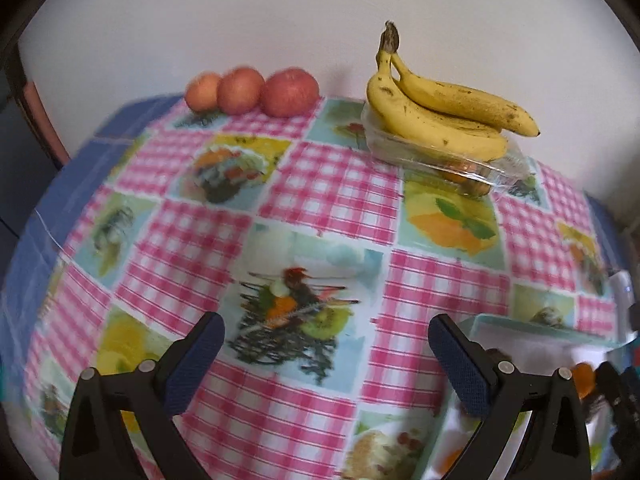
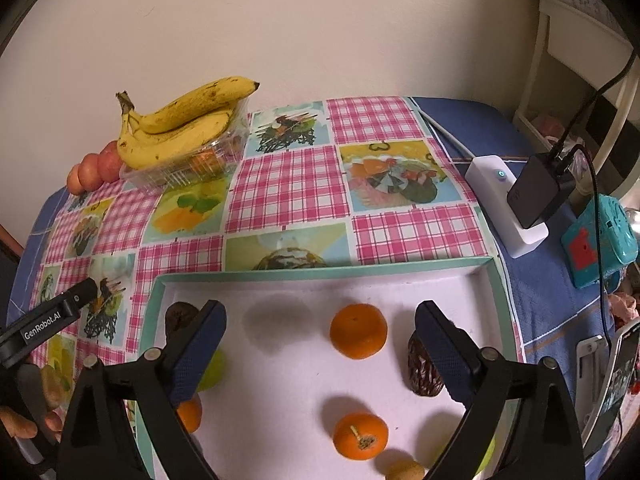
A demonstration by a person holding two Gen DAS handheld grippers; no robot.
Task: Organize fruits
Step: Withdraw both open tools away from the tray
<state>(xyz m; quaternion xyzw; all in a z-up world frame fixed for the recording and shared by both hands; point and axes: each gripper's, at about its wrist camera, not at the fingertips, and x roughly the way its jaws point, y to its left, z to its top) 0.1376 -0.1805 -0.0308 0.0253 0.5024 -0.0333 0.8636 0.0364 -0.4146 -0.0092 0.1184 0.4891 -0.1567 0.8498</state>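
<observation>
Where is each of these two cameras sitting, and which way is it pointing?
Left wrist: rides the left gripper, looking across the checked tablecloth to the bananas and apples by the wall; only its own open fingers show.
Right wrist: rides the right gripper, looking down into the white tray of oranges; the left gripper and a hand show.
Shared: bananas, apples, tablecloth, tray.
</observation>
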